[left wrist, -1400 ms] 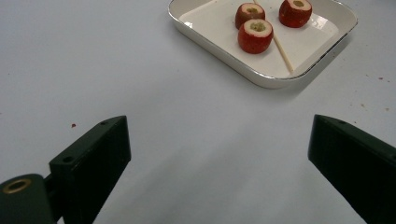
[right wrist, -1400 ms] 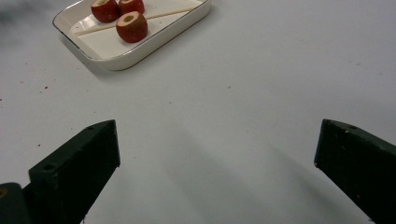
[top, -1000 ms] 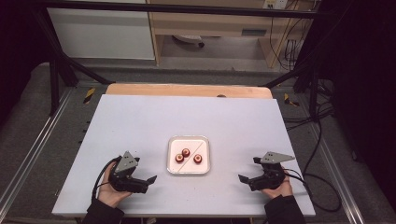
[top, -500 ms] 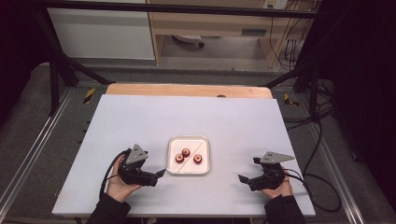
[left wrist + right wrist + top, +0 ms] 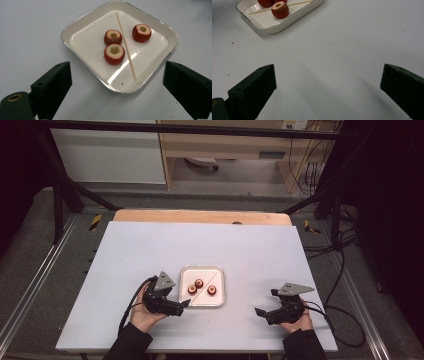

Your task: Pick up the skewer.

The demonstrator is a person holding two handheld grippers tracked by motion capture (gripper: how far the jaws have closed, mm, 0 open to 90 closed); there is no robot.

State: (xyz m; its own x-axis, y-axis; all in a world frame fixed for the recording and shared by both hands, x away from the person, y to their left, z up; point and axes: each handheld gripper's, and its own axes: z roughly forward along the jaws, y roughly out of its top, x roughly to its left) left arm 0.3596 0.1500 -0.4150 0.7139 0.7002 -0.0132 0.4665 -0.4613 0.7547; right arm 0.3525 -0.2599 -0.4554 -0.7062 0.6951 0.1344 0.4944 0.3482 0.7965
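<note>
On the near half of the white table [image 5: 150, 245] sits a shallow square tray [image 5: 202, 302] with a pale inside and a metal rim, and it holds three small red fruits with hollowed, pale tops and one thin wooden stick. From the high view the stick [image 5: 208, 283] lies slantwise across the tray, with two fruits on its left and one on its right. Seen from the left gripper view, the two fruits on one side of the stick stand touching or nearly touching each other, one [image 5: 114, 54] nearer the camera and one [image 5: 113, 37] just behind it, while the third fruit [image 5: 141, 32] stands alone on the far side of the stick, a little apart from it. The stick [image 5: 126, 45] rests flat on the tray floor and runs from near one corner toward the opposite edge. The left gripper [image 5: 183, 304] is held in the person's left hand just beside the tray's near left corner, pointing at it; its two black jaws stand wide apart with the tray's near corner between them, and they clasp nothing. The right gripper [image 5: 261, 311] is held in the person's right hand to the right of the tray, well apart from it, low over bare table; its jaws are also spread wide and hold nothing, and the tray [image 5: 294, 15] lies up ahead of them.
</note>
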